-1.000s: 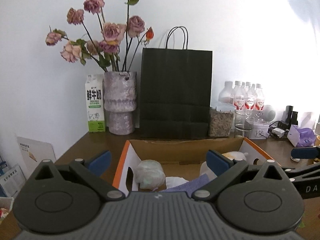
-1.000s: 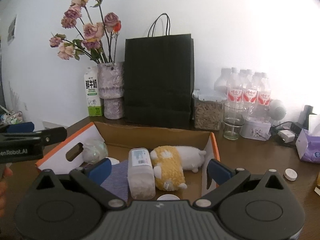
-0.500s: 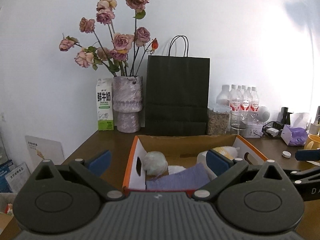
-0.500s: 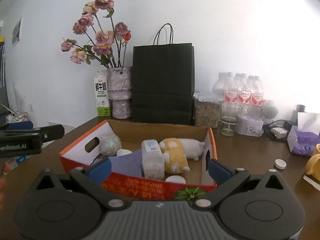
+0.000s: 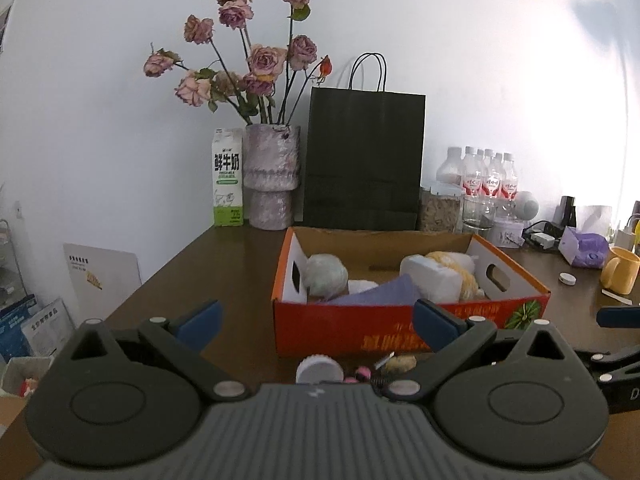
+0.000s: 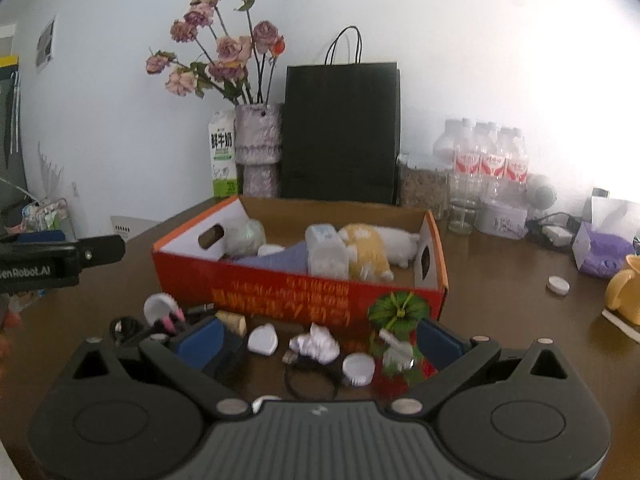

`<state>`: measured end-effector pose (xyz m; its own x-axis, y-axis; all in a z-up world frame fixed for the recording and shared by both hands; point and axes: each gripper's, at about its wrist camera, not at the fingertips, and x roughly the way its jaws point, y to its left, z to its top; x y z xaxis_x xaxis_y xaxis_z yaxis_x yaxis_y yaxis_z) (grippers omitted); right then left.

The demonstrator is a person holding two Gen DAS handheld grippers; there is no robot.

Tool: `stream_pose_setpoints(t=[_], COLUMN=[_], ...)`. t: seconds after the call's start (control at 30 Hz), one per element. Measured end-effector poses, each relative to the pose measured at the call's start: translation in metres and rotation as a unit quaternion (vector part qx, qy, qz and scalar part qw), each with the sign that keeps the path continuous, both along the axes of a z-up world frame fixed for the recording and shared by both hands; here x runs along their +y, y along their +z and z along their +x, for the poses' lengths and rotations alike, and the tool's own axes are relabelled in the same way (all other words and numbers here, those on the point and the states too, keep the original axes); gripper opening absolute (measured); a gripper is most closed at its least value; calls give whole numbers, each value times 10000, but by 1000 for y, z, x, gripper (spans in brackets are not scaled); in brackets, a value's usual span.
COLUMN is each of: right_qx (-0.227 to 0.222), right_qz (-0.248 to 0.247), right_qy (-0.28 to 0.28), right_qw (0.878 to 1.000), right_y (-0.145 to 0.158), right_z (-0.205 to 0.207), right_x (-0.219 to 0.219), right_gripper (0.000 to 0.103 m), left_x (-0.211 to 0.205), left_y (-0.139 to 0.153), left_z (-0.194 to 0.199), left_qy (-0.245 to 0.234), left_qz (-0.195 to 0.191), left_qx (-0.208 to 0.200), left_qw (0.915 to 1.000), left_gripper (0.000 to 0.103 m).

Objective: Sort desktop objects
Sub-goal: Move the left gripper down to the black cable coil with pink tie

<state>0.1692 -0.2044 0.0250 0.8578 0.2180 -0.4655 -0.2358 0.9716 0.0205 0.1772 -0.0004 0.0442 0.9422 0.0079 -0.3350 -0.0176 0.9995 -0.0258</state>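
Note:
An orange cardboard box (image 5: 404,332) (image 6: 280,292) stands on the brown table and holds a yellow-and-white plush toy (image 6: 370,250), a white container (image 6: 326,250), a purple cloth (image 5: 380,294) and a pale ball (image 5: 324,274). Small items lie in front of it: white caps (image 6: 262,339), crumpled paper (image 6: 316,344), a black hair tie (image 6: 310,382), a cork piece (image 6: 234,320). My left gripper (image 5: 316,320) is open and empty before the box. My right gripper (image 6: 316,338) is open and empty above the small items.
At the back stand a black paper bag (image 5: 362,160), a vase of dried roses (image 5: 272,184), a milk carton (image 5: 228,184), water bottles (image 5: 486,180) and a jar. A yellow mug (image 5: 620,270), purple tissue pack (image 5: 584,248) and white cap (image 5: 567,279) sit at right.
Both grippers have drawn back from above the box toward the table's front. The box front and the small items before it have come into view.

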Motion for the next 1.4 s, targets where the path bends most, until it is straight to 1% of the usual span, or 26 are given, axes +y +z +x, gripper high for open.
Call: stream_pose_setpoints(t=[0.27, 0.47, 0.6, 0.73, 1.03, 1.33, 1.4], right_qx=[224, 227, 293, 349, 710, 1057, 1053], right_qz=[20, 98, 140, 212, -65, -31, -76], right_qy=[-100, -238, -271, -346, -371, -401, -431], right_qw=[9997, 9994, 9991, 9986, 9968, 9936, 9935], right_y=[-21, -31, -38, -42, -59, -74, -76], right_z=[-19, -36, -42, -40, -28, -14, -13], right_x=[-3, -6, -7, -8, -3, -4, -4], right_gripper=[103, 103, 103, 103, 103, 103, 103], left_x=[2, 5, 6, 5, 2, 2, 2], left_y=[-15, -26, -32, -35, -39, -45, -46], left_z=[-24, -38, -39, -39, -34, -29, -27], left_qy=[-5, 26, 31, 31, 1, 38, 37], left_qz=[-44, -106, -131, -124, -117, -112, -113], left_qx=[101, 222, 350, 372, 486, 585, 621], left_qw=[9999, 9997, 9993, 9992, 9988, 9982, 9980], left_gripper=[103, 103, 103, 103, 103, 103, 103])
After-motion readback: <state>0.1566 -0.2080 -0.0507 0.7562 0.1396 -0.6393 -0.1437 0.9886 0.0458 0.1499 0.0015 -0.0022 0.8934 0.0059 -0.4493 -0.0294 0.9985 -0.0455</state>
